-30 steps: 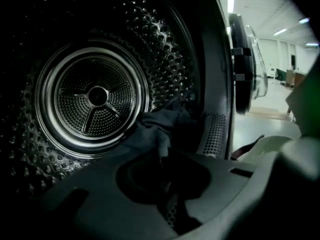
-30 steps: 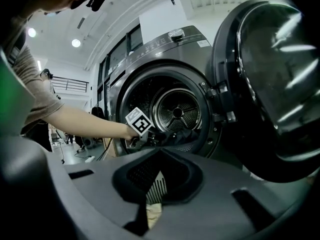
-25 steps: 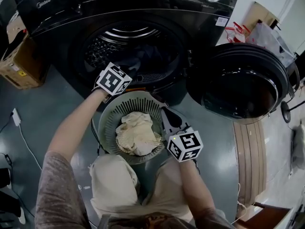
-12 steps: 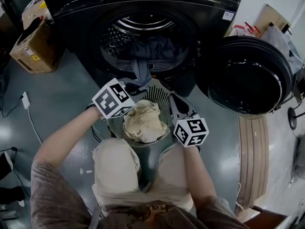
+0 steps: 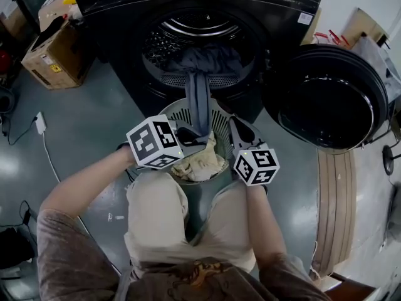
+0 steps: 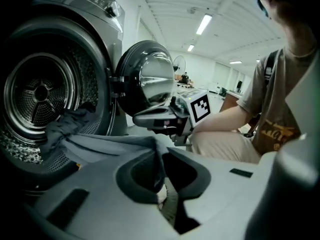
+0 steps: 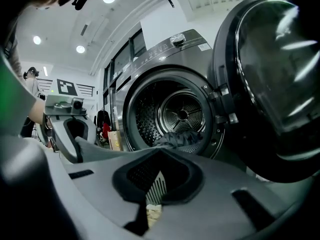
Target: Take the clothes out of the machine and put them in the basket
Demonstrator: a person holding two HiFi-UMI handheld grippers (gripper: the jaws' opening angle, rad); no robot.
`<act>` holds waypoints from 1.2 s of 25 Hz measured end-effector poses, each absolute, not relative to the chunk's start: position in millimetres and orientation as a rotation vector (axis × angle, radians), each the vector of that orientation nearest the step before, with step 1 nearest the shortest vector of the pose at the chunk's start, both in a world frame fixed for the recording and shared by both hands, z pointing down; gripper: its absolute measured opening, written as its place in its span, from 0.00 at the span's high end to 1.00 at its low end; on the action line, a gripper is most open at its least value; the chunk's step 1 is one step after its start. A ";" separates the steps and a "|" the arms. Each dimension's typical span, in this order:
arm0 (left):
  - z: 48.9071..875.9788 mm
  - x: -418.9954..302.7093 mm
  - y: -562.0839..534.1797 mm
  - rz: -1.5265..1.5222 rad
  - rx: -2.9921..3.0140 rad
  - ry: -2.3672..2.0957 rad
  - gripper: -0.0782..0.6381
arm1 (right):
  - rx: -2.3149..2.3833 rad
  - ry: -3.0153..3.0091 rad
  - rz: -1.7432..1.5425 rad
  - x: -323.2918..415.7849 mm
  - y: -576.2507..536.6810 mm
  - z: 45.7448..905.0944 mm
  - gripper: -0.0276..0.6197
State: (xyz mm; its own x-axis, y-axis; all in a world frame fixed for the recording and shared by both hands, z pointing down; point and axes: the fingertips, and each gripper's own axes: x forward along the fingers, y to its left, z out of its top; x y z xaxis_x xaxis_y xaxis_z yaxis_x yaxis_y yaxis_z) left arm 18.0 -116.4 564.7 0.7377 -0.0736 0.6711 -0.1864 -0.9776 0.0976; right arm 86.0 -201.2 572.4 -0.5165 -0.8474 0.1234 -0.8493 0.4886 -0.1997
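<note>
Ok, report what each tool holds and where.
The left tool pinches the near end of the dark grey cloth garment, rest trailing into the drum. The right tool sits at the rim of the pale slatted basket, grip unclear.

Floor (image 5: 81,137): grey, glossy. Standing on it: machine (image 5: 119,49); basket (image 5: 220,123) directly before its opening; cardboard box (image 5: 53,61) left of the machine; white adapter (image 5: 41,123) with cable; wooden planks (image 5: 332,212) at right.

The person wears a taupe short-sleeved shirt (image 5: 66,249) with yellow print (image 5: 202,272) and beige trousers (image 5: 153,221).
</note>
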 end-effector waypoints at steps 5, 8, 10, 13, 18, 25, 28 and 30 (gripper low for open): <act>573.2 15.9 -129.4 1.035 2.781 -0.291 0.83 | 1.546 -2.706 0.376 88.8 -199.8 571.0 0.96; 580.4 11.2 -156.8 1.038 2.805 -0.425 0.56 | 1.550 -2.706 0.371 90.1 -198.5 568.9 0.96; 583.7 5.9 -182.1 1.009 2.798 -0.502 0.54 | 1.556 -2.702 0.374 90.4 -198.6 568.8 0.96; 585.5 -3.8 -233.8 0.954 2.774 -0.680 0.53 | 1.565 -2.697 0.374 90.2 -197.3 568.5 0.96; 600.8 -22.5 -330.5 0.904 2.680 -0.961 0.51 | 1.577 -2.685 0.360 90.7 -194.9 565.2 0.96; 633.8 -39.9 -416.1 1.040 2.567 -1.172 0.49 | 1.601 -2.655 0.343 92.0 -193.7 562.8 0.96; 647.0 -42.3 -429.8 1.077 2.521 -1.169 0.48 | 1.619 -2.643 0.341 94.2 -193.6 561.8 0.96; 653.2 -40.5 -432.2 1.093 2.511 -1.137 0.48 | 1.626 -2.638 0.338 94.8 -194.4 562.0 0.96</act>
